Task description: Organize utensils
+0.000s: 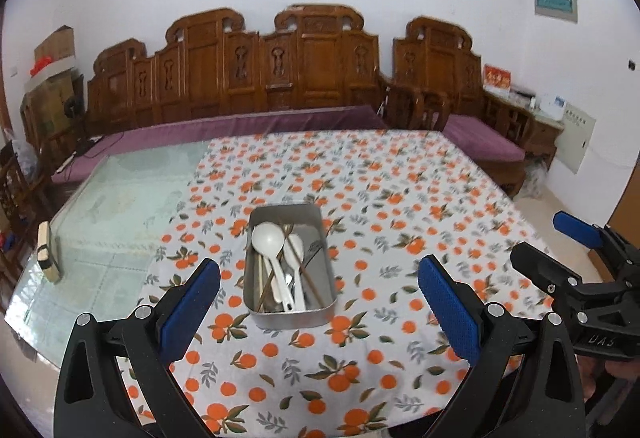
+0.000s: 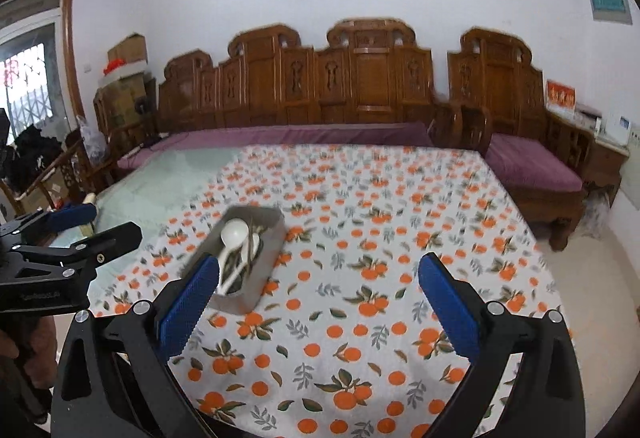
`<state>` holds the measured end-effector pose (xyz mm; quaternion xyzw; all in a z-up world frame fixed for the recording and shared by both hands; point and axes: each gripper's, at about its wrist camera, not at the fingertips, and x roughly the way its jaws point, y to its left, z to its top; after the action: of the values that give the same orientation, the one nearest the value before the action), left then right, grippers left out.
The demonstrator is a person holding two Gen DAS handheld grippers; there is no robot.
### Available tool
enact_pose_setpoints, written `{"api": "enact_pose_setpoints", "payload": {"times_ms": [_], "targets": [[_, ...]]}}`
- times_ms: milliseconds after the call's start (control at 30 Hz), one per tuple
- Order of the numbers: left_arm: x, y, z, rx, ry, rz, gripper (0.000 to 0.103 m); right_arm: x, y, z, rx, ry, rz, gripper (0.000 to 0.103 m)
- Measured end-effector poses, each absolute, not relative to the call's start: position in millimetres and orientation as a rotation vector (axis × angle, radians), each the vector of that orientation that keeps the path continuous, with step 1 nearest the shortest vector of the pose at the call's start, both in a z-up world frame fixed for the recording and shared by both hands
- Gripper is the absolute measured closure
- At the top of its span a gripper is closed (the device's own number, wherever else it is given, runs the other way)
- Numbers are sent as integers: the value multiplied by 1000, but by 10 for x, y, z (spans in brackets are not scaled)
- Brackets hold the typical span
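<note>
Bench under orange-printed cloth, metal tray at its centre holding white spoons and chopsticks, left tongs wide and empty before it, right tongs wide beside it, lettering "DAS" on right tongs' body.
</note>
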<state>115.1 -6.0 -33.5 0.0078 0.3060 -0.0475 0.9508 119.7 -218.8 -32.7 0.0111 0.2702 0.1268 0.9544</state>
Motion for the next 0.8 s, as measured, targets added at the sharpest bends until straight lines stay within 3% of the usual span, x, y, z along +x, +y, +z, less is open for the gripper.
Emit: {"api": "enact_pose_setpoints", "payload": {"times_ms": [367,800], "targets": [[691,-90,209,12,500,-82,8,765,-2229,251,9,420,248,3],[530,-66,376,17,454,-61,8,658,-2247,378,14,394,239,3]]}}
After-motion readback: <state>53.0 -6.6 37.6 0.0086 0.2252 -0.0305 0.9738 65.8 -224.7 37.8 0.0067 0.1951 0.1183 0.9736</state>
